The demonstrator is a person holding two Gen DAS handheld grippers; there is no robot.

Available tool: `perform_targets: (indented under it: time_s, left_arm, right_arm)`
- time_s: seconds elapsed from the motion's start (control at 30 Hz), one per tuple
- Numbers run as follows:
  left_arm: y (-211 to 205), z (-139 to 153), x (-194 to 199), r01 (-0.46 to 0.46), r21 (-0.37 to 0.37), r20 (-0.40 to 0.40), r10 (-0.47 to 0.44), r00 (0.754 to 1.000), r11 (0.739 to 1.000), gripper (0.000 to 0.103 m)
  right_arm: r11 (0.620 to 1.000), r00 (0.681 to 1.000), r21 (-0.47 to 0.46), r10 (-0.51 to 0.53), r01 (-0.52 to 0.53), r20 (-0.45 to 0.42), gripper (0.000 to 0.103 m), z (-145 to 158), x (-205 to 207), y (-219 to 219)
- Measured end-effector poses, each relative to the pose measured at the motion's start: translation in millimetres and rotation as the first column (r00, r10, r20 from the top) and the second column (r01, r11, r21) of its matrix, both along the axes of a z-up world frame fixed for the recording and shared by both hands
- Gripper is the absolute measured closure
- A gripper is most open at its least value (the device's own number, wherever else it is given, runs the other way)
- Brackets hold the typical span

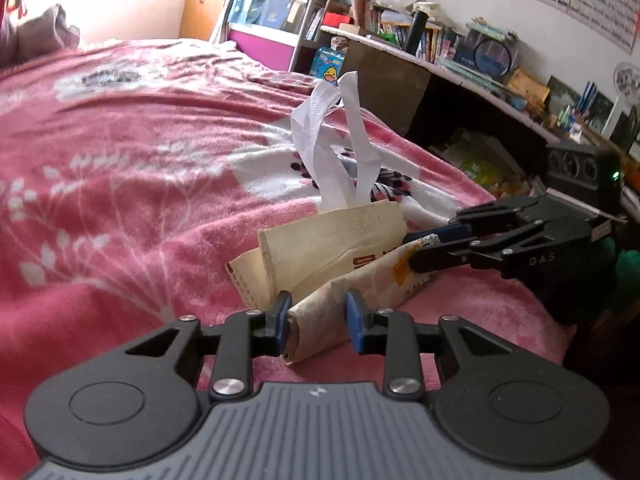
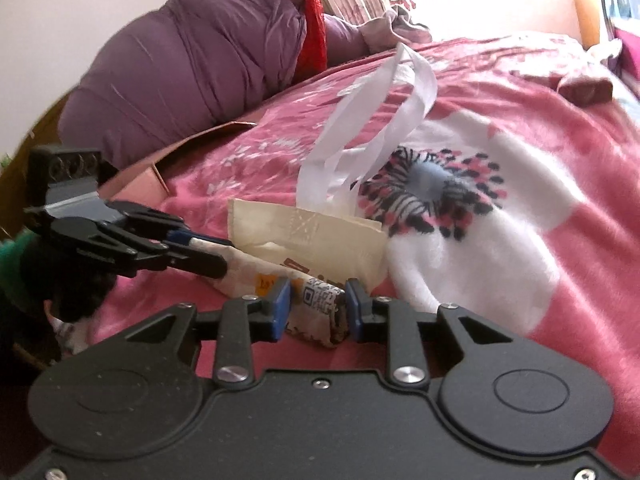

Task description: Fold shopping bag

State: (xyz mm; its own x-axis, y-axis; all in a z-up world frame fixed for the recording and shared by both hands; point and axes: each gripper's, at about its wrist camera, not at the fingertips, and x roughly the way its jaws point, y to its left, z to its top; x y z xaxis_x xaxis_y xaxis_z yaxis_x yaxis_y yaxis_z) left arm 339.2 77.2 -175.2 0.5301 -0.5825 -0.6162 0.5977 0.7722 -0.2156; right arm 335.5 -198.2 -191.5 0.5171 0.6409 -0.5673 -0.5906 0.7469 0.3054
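On the pink flowered blanket (image 1: 120, 184) near the bed's right edge lies the cream shopping bag (image 1: 328, 240), its near part rolled into a tube, its white handles (image 1: 332, 136) standing up at the far side. The left gripper (image 1: 318, 322) straddles the roll's left end; its left pad touches the roll while a gap shows at the right pad, so the jaws are narrowly parted, not clamping. The right gripper (image 2: 318, 308) brackets the roll's other end, both blue pads against it. Purple bedding (image 2: 192, 64) is heaped far left.
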Motion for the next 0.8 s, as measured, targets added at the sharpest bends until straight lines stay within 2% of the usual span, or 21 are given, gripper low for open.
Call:
perform_targets:
  time_s: [0.13, 0.23, 0.27, 0.3, 0.43, 0.5, 0.6, 0.63, 0.8]
  left_arm:
    - [-11.9, 4.6, -12.8, -0.036, 0.149, 0.13, 0.016, 0.991, 0.988, 0.062]
    - [-17.5, 4.0, -16.9, -0.053, 0.19, 0.173, 0.019, 0.985, 0.98, 0.062]
    - [-21.1, 3.4, -19.4, -0.064, 0.216, 0.202, 0.019, 0.979, 0.974, 0.062]
    - [-24.3, 3.1, -21.9, -0.076, 0.239, 0.23, 0.02, 0.973, 0.968, 0.062]
    - [-38.1, 8.6, -37.0, -0.132, 0.331, 0.331, 0.015, 0.944, 0.934, 0.062]
    - [-45.8, 14.1, -45.8, -0.126, 0.358, 0.359, -0.011, 0.933, 0.925, 0.063]
    - [-56.1, 22.3, -53.6, -0.055, 0.3, 0.336, -0.052, 0.941, 0.952, 0.064]
    - [-61.8, 21.1, -53.8, -0.032, 0.305, 0.329, -0.074, 0.941, 0.952, 0.068]
    - [-73.2, 5.4, -38.2, 0.053, 0.319, 0.257, -0.141, 0.956, 0.946, 0.068]
  right_arm:
    - [0.989, 0.994, -0.142, -0.013, 0.028, 0.112, 0.072, 6.6, -14.3, 15.1]
    - [0.986, 0.991, -0.163, -0.024, 0.046, 0.133, 0.071, 4.8, -16.1, 16.2]
    - [0.985, 0.991, -0.164, -0.028, 0.05, 0.134, 0.069, 4.6, -15.5, 15.9]
    - [0.983, 0.99, -0.166, -0.054, 0.075, 0.129, 0.062, 4.1, -13.3, 13.4]
    - [0.986, 0.992, -0.139, -0.077, 0.09, 0.101, 0.063, 3.6, -10.3, 9.0]
    - [0.985, 0.991, -0.143, -0.082, 0.096, 0.104, 0.062, 4.0, -13.4, 9.1]
    - [0.986, 0.992, -0.134, -0.086, 0.098, 0.097, 0.062, 3.8, -13.9, 7.8]
    - [0.985, 0.991, -0.14, -0.084, 0.097, 0.1, 0.062, 3.9, -14.3, 7.7]
    - [0.987, 0.993, -0.137, -0.07, 0.082, 0.093, 0.063, 6.0, -13.4, 7.7]
